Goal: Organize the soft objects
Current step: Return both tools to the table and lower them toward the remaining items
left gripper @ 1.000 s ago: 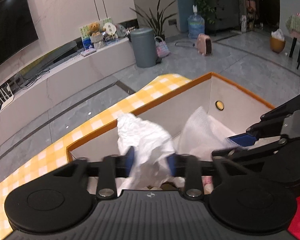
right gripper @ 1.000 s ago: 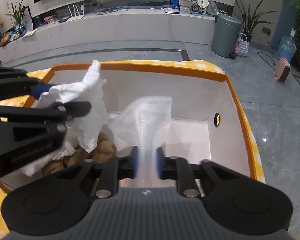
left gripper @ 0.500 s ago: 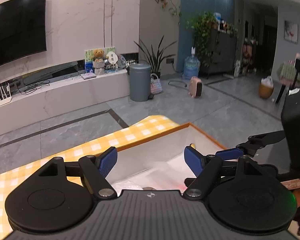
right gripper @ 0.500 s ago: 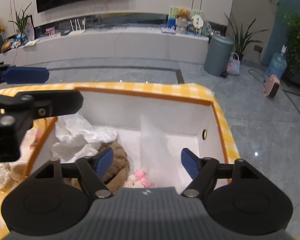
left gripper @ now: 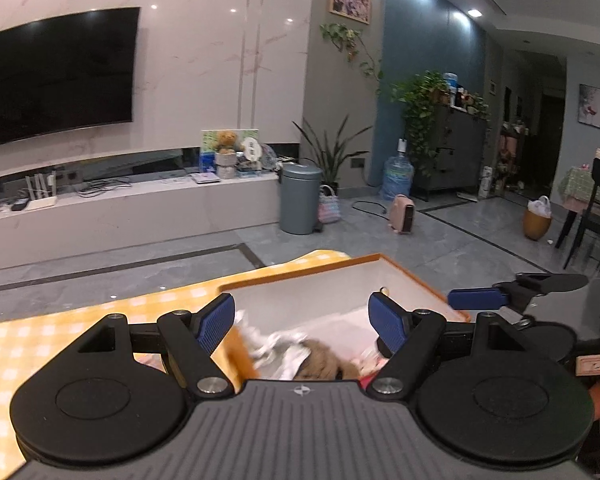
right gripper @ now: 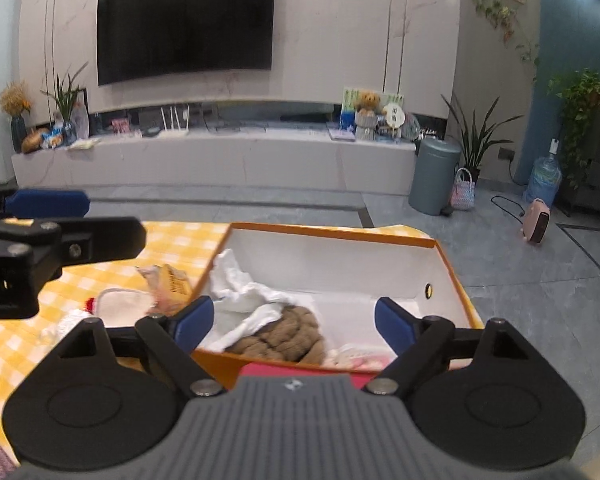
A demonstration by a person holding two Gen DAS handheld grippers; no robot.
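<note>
Underneath, yellow checked tablecloth [right gripper: 180, 240]; beyond, grey tiled floor [right gripper: 520, 280].

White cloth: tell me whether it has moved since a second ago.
Yes. The white cloth dropped from above the box rim to lie inside the box, released by the left gripper.

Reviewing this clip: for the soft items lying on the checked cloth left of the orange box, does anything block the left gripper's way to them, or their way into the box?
Nothing visible does. The left gripper hangs open above the white pad and snack packet. The orange box beside them is open-topped; only its low left wall lies between.
</note>
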